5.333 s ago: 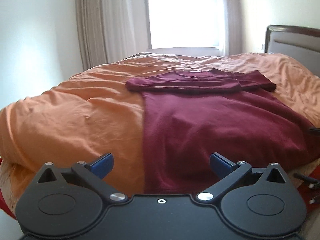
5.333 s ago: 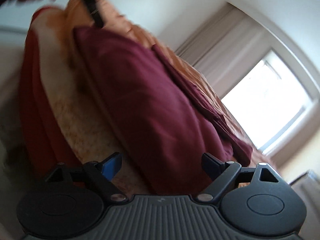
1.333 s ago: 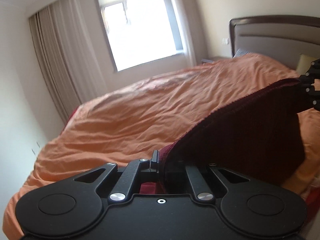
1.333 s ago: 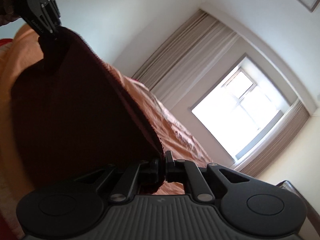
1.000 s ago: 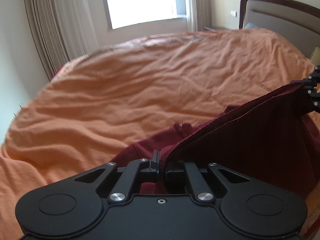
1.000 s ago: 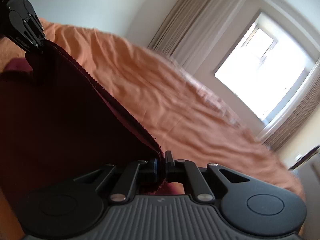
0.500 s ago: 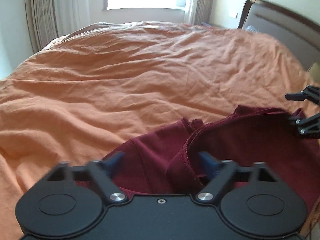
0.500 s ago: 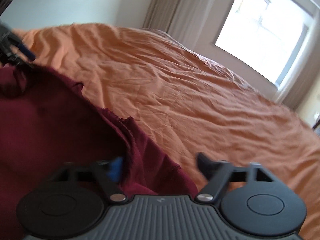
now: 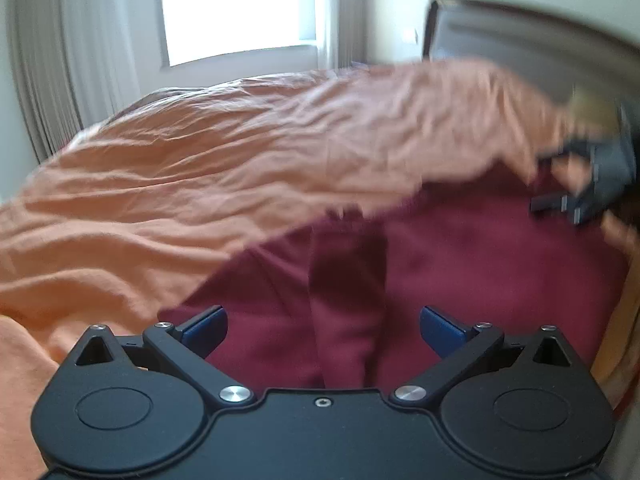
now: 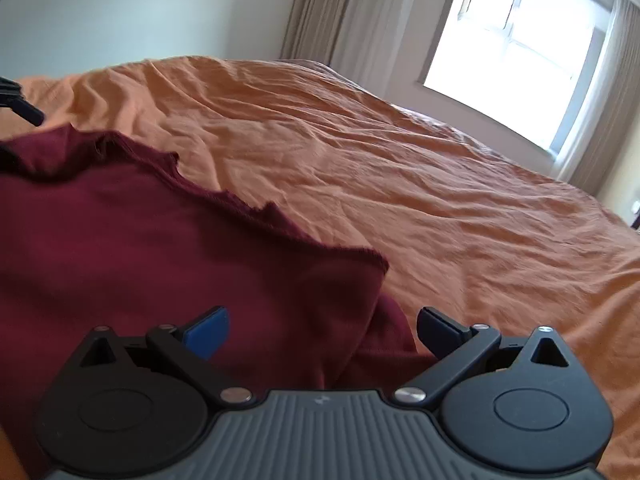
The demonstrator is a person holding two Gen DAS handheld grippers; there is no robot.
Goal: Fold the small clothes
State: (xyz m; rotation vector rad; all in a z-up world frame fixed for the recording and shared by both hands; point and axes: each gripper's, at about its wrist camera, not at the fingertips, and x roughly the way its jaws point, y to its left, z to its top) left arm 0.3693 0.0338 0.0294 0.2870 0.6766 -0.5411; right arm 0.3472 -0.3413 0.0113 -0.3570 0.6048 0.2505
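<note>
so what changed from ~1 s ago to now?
Both grippers let go: the left gripper and right gripper, then shut on the maroon garment's lifted edge, now stand open above it. The edge was carried forward and dropped; the garment lies folded on the orange duvet. The duvet lies as before.

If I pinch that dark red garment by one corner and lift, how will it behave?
The dark red knit garment would likely drape limply, since it lies in soft folds on the orange bedspread. Probably light. Its frayed-looking edge may stretch.
</note>
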